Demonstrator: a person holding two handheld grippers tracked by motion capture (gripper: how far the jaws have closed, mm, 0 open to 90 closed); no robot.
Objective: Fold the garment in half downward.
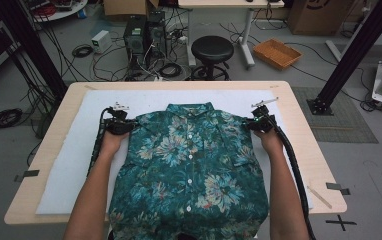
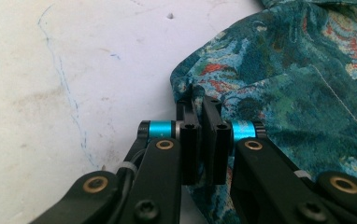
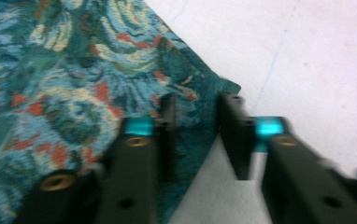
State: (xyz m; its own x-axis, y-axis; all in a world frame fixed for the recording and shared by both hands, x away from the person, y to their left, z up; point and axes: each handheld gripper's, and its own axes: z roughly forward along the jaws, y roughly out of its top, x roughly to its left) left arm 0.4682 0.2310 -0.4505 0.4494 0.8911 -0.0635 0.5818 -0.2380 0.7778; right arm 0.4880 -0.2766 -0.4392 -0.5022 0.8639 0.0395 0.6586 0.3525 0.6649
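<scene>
- A teal short-sleeved shirt with a floral print point(image 1: 189, 165) lies buttoned and face up on a white mat point(image 1: 69, 165) covering the pale wooden tabletop point(image 1: 49, 135), collar away from the person and hem hanging over the near edge
- The left claw point(image 2: 201, 109) has its 2 jaws pressed together on the shirt's left shoulder corner, a thin fold of cloth pinched between the pads
- The right claw point(image 3: 197, 116) straddles the right shoulder corner; its jaws stand a little apart in the blurred right gripper view, with fabric between them but no firm pinch visible
- Taking both shoulder corners at once looks like preparation to lift or pull the garment evenly, keeping it flat and symmetrical
- In the high view both claws point(image 1: 119, 125) point(image 1: 260, 122) sit level with each other at the shoulders
</scene>
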